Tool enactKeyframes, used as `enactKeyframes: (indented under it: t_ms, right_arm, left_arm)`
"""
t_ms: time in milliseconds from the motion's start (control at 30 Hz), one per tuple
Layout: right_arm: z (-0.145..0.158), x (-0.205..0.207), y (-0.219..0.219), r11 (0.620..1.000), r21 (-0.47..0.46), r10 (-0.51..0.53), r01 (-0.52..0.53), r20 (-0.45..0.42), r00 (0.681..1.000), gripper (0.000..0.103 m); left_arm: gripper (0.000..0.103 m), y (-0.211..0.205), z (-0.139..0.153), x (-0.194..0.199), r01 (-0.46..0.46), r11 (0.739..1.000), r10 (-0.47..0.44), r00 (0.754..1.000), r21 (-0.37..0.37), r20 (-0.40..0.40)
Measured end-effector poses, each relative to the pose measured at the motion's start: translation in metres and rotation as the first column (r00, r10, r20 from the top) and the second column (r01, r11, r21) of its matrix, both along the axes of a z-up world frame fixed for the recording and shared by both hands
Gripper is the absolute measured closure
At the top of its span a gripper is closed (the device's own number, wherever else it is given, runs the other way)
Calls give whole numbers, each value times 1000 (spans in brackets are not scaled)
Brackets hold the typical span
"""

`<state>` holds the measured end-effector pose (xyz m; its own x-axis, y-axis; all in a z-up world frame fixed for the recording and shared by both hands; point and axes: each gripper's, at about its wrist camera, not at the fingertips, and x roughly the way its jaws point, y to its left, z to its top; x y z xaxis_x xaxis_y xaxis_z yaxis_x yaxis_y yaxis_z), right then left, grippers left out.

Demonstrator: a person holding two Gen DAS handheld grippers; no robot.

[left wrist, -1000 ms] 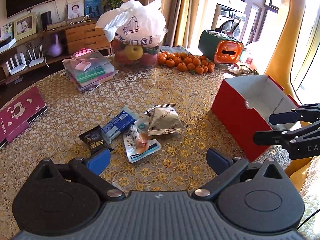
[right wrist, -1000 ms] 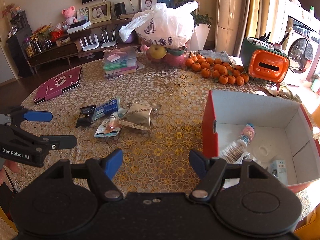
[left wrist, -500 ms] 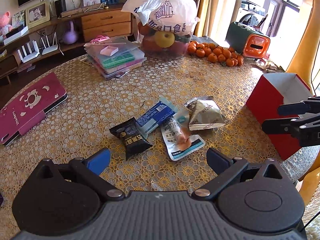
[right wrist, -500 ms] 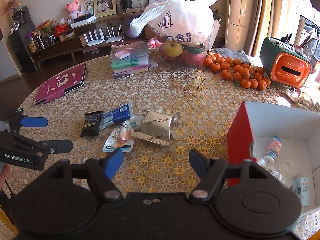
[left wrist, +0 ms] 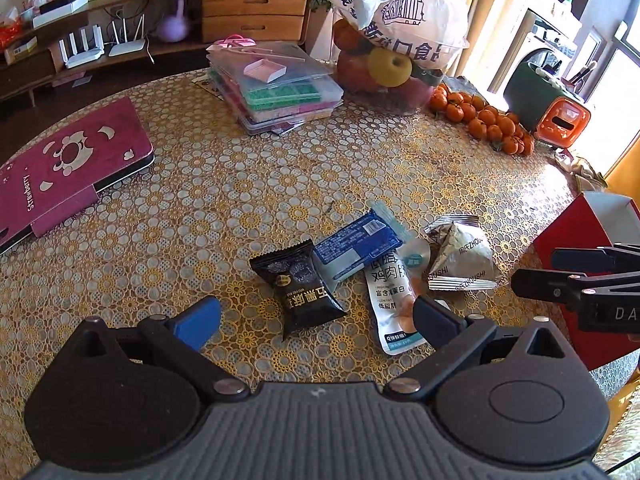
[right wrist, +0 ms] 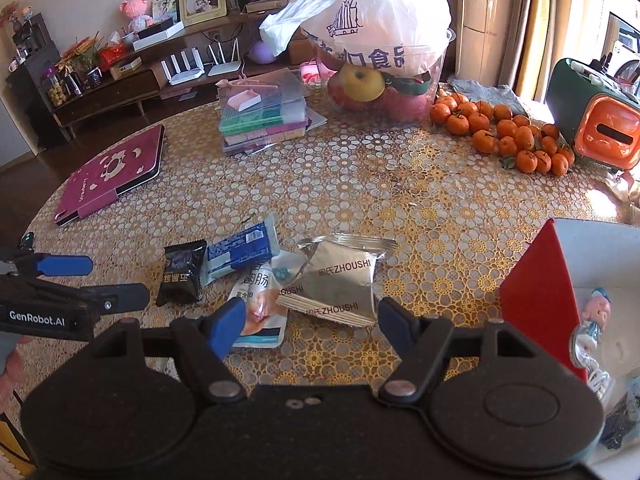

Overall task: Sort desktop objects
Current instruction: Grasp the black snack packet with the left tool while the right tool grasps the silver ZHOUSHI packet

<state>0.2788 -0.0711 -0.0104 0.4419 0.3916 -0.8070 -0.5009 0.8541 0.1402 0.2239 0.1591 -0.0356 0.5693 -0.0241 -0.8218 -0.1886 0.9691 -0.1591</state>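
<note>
Several snack packets lie together on the patterned tablecloth: a black packet, a blue wrapper, a white sausage pouch and a silver packet. My left gripper hovers open just short of the black packet, nothing between its fingers. My right gripper stands open just before the silver packet and is empty too. A red box at the right holds a small doll and other small items.
A maroon tablet case lies at the left. Stacked plastic trays, a fruit bowl under a white bag, a heap of tangerines and an orange-green dispenser stand along the far side. A cabinet stands beyond the table.
Both grippers have come in lower and closer over the packets, which now look larger. The left view swung left, so the red box slid to its right edge. Jaws stayed open.
</note>
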Motion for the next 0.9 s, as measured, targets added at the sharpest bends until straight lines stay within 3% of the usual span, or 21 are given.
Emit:
enactKeyframes:
  t_ms: [500, 900]
  right_arm:
    - [-40, 51, 19, 995, -5, -98, 98, -81, 992, 30]
    - [-61, 69, 29, 990, -26, -143, 141, -88, 986, 30]
  left_arm:
    - [0, 11, -31, 32, -31, 999, 30, 998, -11, -48]
    - [0, 13, -48, 45, -59, 998, 58, 996, -15, -72]
